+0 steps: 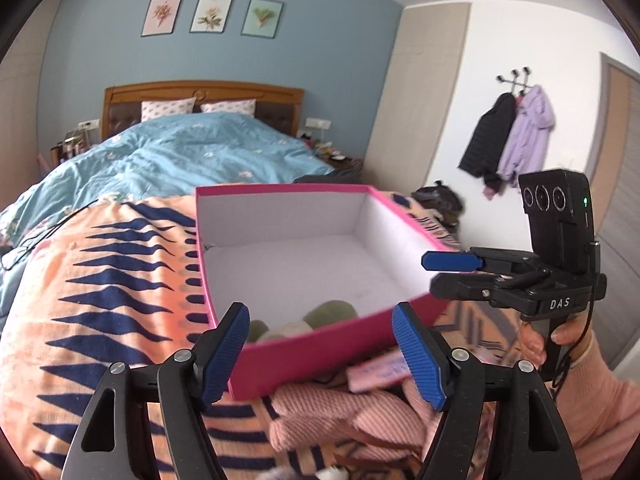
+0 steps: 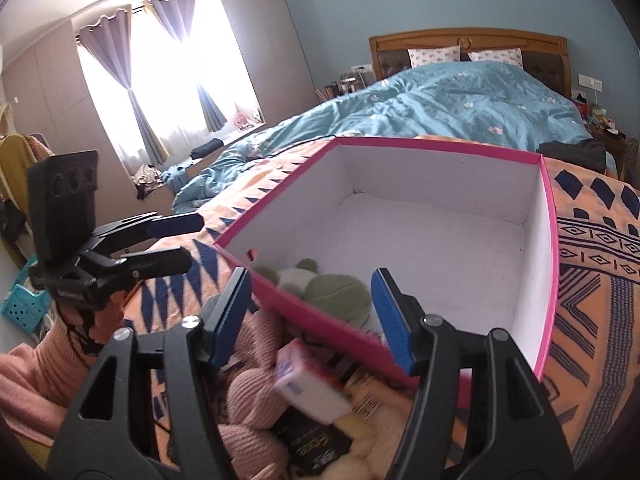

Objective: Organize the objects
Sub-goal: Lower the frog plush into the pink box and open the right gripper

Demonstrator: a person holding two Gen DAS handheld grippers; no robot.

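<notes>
bedroom with blue walls, and my work surface is an orange patterned blanket [image 1: 104, 280] spread over the foot of the bed. on it sits the pink box [image 1: 320, 350], white inside and mostly bare, with only a green and white plush toy [image 2: 320, 286] tucked against its near wall. the rest of the pile lies outside, just in front of that wall: a pink knitted garment [image 1: 340, 412], a small white and pink packet [image 2: 310, 380] lying on the heap, and a black item with gold lettering [image 2: 316, 446] under it. my left gripper [image 1: 320, 354] hangs over the near edge of the box with its jaws apart and nothing between the pads; my right gripper [image 2: 310, 314] is the same, jaws parted, empty, poised above the packet and the box wall. i read this as the gap between placements: one thing is in and both tools are free for the next pick. the packet looks the easiest candidate, since it lies on top and is narrow enough for the right jaws. i would need to dip toward it, square the pads across its short sides, close, then lift clear of the box wall before carrying it in. blur hides its exact edges.
</notes>
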